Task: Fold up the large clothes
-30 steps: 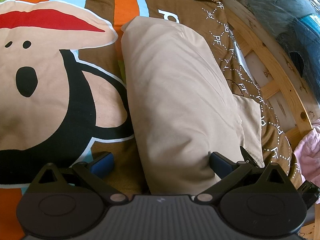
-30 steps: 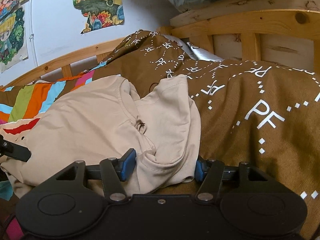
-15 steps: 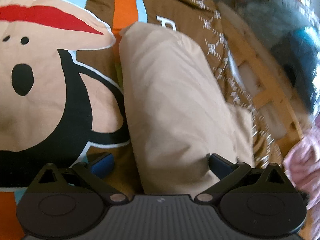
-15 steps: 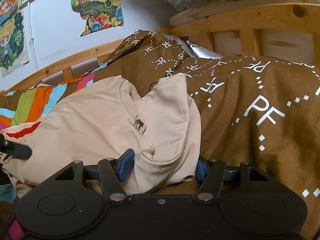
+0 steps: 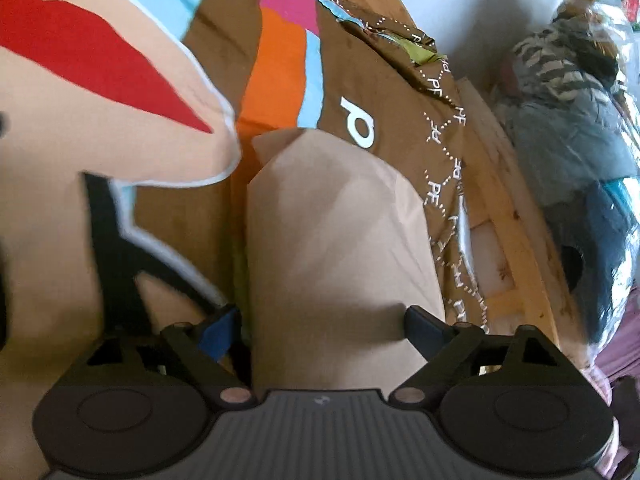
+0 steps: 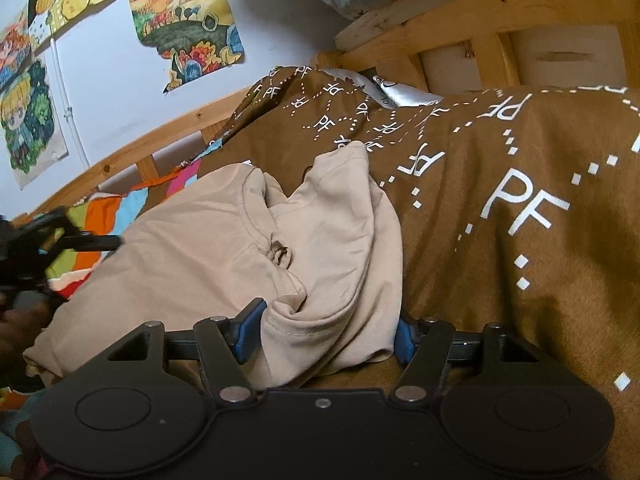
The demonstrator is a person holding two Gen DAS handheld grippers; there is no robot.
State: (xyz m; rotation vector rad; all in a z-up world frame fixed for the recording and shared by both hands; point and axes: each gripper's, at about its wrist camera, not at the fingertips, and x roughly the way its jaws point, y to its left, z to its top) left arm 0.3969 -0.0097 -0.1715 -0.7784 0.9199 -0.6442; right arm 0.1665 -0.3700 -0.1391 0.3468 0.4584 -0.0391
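Beige garment (image 5: 336, 240) folded into long strip, long axis running straight away from left gripper (image 5: 320, 322); left gripper and right gripper (image 6: 326, 330) both spread wide, straddling cloth, not pinching

Bed rail (image 6: 460, 20) blocks right; left prob. free.

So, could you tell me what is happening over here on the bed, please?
A person with a handheld gripper in each hand is folding a beige fabric garment that lies on a brown bedspread printed with white PF letters. The left gripper has its jaws apart around one end of the folded garment. The right gripper straddles the bunched hood end, jaws also apart. Neither has clamped the cloth.
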